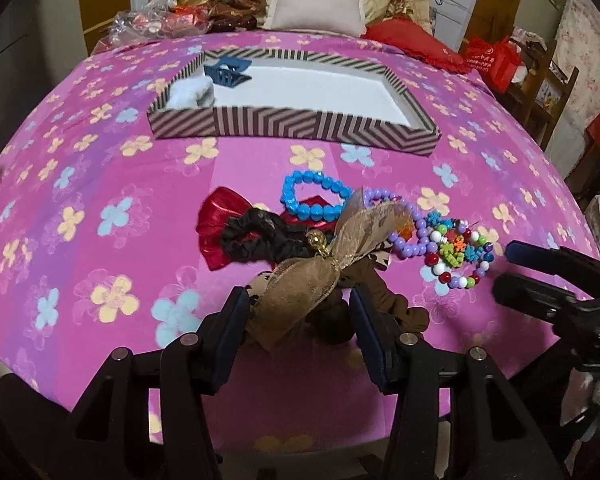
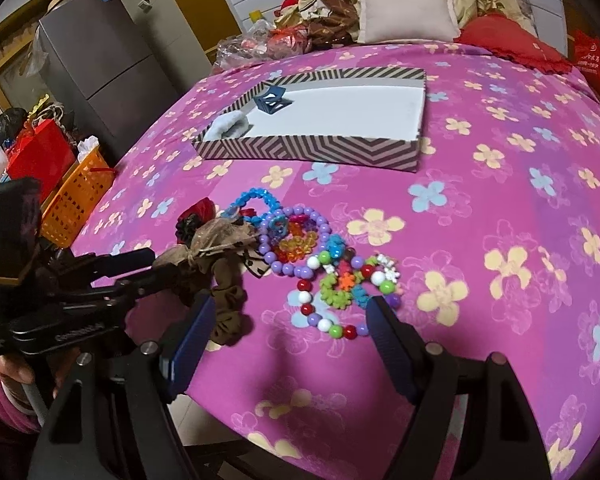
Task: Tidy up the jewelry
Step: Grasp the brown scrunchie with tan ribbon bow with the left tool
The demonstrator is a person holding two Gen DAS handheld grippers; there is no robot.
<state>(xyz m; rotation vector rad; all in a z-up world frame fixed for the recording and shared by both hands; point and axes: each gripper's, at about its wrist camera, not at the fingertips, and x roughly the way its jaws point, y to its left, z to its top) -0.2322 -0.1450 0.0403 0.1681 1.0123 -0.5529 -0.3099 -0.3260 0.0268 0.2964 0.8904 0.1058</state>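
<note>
A pile of jewelry lies on the pink flowered cloth: a blue bead bracelet (image 1: 314, 196), a purple bead bracelet (image 1: 410, 236), a multicolour bead bracelet (image 2: 340, 308), a red bow (image 1: 220, 226), a black scrunchie (image 1: 256, 238) and a brown scrunchie with a gauze bow (image 1: 308, 284). My left gripper (image 1: 300, 300) is open, its fingers on either side of the brown scrunchie. My right gripper (image 2: 290, 312) is open, with the multicolour bracelet between its fingertips. The striped tray (image 1: 300, 124) behind holds a blue hair claw (image 1: 226, 74) and a white fluffy item (image 1: 192, 94).
A pillow (image 1: 320, 4), bedding and plastic bags lie behind the tray. An orange basket (image 2: 76, 200), a red bag and a grey fridge (image 2: 96, 60) stand left of the table. A wooden shelf (image 1: 540, 88) stands at the right.
</note>
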